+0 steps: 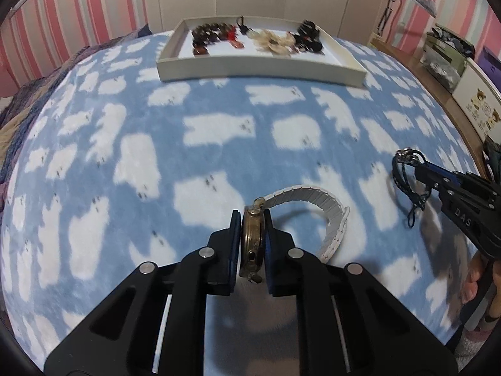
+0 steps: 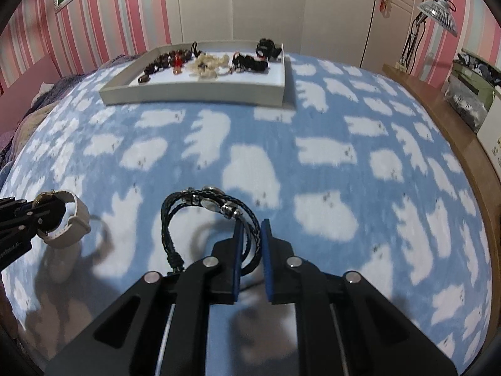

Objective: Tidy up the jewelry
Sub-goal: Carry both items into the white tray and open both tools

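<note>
Jewelry mostly sorted: beads and dark pieces already lie in the shallow white tray [image 1: 260, 68] across the blue bear-print blanket [image 1: 219, 163]. Left gripper [image 1: 252, 219] clamps the brass-cased, white-strapped watch [image 1: 252, 241]; right gripper [image 2: 250, 228] pinches the black braided bracelet [image 2: 200, 202]. Both airborne, undelivered.

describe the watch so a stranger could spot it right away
Above the blue bear-print blanket, short of the white tray, look at the left gripper. The watch is pinched there: brass case, white strap, unlike the dark braided bracelet opposite.
</note>
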Motion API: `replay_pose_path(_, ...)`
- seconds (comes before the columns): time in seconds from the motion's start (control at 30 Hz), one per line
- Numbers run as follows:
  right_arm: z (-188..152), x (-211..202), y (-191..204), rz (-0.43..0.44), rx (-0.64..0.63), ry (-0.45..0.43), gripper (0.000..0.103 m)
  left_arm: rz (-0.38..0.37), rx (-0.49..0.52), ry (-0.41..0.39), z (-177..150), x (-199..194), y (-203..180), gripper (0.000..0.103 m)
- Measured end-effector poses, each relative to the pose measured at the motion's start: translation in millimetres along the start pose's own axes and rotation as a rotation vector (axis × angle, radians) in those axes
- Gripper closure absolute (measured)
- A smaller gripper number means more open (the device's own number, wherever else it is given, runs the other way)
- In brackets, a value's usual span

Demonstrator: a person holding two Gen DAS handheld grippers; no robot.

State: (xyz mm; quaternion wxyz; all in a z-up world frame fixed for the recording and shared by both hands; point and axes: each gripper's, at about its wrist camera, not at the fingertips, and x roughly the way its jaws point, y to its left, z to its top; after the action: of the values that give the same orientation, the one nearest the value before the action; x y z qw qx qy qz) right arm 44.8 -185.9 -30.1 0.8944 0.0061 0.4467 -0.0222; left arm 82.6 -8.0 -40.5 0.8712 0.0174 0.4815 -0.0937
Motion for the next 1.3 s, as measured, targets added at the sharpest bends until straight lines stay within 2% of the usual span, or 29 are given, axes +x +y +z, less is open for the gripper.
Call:
replay_pose_path(0.17,28.4,2.4,5.2,0.0,0.0,-0.035,0.092,0.007,-0.009,-0.014,34.7,3.0,2.8,0.091)
replay_pose_path(0.33,69.2,3.8,6.4,-0.002,0.001,-0.091,0.092,0.031,0.008,-0.078,81.2,-1.2,1.8,0.091)
replay_pose_path(0.67,173.4,-5.7,7.8,0.009,0.035,-0.254,0.092,0.033,-0.043,-0.159,184.7,5.0,7.8,0.091)
replay_pose_path(0.83,211.0,11.1,10.3,0.009,0.045,-0.265,0.092,0.045,-0.067,-0.177,225.0,25.2,11.1,0.091)
replay_pose_path(0.97,214.7,45.3,10.0,0.005,0.066,-0.212,0.092,0.06,-0.089,-0.161,231.8,53.9,12.1,0.091)
replay_pose_path(1.1,203.8,88.8,10.9,0.001,0.081,-0.129,0.092,0.086,-0.085,-0.125,230.2,87.4,9.1,0.091)
replay_pose_path(1.3,190.1,119.1,13.4,-0.02,0.098,-0.083,0.092,0.124,-0.083,-0.094,228.7,118.2,16.1,0.091)
